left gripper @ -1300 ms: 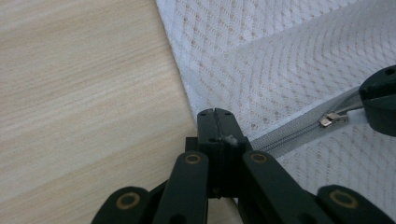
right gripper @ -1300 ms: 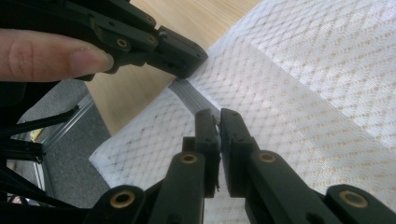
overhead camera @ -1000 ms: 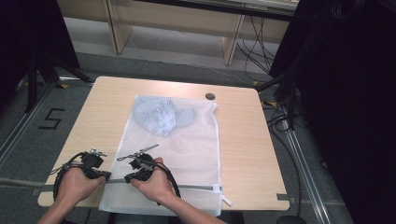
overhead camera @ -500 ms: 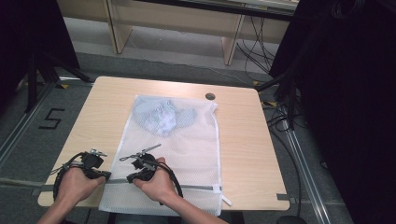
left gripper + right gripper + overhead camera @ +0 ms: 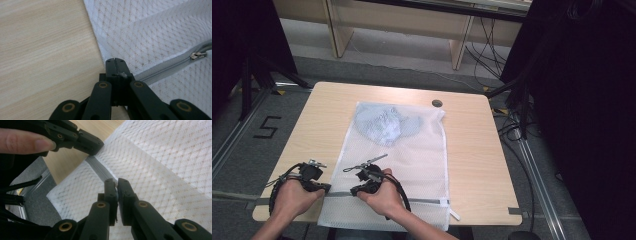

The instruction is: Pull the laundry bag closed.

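- Two sets of black, hinged plastic tongs work at the near edge of the pale wood-grain counter (image 5: 472,150), one in each of the person's hands.
- The left tongs (image 5: 115,61) are pressed together on the near-left end of the grey zipper (image 5: 162,68), at the left edge of the bag.
- The right tongs (image 5: 117,181) are clamped on the zipper's small metal pull, further along the same tape; a narrow slit shows between the jaws.
- The white mesh laundry bag (image 5: 422,160) is one flat, rectangular pouch of honeycomb-patterned netting, lying lengthwise down the middle of the counter, with its zipper running across its near end.
- Inside it, at the far end, sits one crumpled light-blue cloth garment (image 5: 384,124), seen through the mesh.
- Beyond the bag, one small dark round disc (image 5: 437,103) is set in the counter near its far edge.
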{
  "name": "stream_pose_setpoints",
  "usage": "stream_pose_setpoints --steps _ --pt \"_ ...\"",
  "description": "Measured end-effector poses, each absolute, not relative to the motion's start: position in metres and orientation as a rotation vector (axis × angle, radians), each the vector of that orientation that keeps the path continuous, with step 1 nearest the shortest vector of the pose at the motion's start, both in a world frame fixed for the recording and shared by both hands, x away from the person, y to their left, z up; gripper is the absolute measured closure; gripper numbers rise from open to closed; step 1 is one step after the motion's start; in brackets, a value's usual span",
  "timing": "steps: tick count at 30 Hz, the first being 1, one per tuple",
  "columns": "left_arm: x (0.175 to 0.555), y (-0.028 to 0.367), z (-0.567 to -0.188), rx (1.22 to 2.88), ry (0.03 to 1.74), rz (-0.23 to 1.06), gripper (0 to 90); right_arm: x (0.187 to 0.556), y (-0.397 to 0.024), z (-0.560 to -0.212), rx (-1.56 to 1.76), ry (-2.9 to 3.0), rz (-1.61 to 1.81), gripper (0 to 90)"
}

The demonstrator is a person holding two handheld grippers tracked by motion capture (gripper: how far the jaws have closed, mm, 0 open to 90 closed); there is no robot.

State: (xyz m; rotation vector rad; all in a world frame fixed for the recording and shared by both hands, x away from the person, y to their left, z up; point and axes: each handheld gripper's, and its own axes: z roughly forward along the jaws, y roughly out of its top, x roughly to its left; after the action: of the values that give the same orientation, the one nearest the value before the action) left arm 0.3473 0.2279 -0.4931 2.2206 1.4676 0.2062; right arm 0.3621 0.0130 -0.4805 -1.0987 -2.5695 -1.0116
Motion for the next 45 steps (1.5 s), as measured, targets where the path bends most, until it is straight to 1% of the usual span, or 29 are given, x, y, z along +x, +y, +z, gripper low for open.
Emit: stream_pose_setpoints --steps 15,20,42,45 --pt "0.348 0.228 -0.492 2.242 1.466 0.194 90.0 0.360 0.006 -0.478 -1.155 -2.549 -0.979 87.1" --pt "0.348 0.228 -0.492 2.242 1.465 0.194 90.0 0.361 0.003 -0.479 -1.117 -2.565 -0.997 87.1" --pt "0.348 0.229 -0.492 2.249 1.461 0.190 90.0 0.359 -0.006 -0.476 -1.130 -2.567 -0.963 87.1" --pt "0.348 0.228 -0.492 2.248 1.458 0.208 90.0 0.359 -0.007 -0.475 -1.134 -2.572 -0.962 87.1"
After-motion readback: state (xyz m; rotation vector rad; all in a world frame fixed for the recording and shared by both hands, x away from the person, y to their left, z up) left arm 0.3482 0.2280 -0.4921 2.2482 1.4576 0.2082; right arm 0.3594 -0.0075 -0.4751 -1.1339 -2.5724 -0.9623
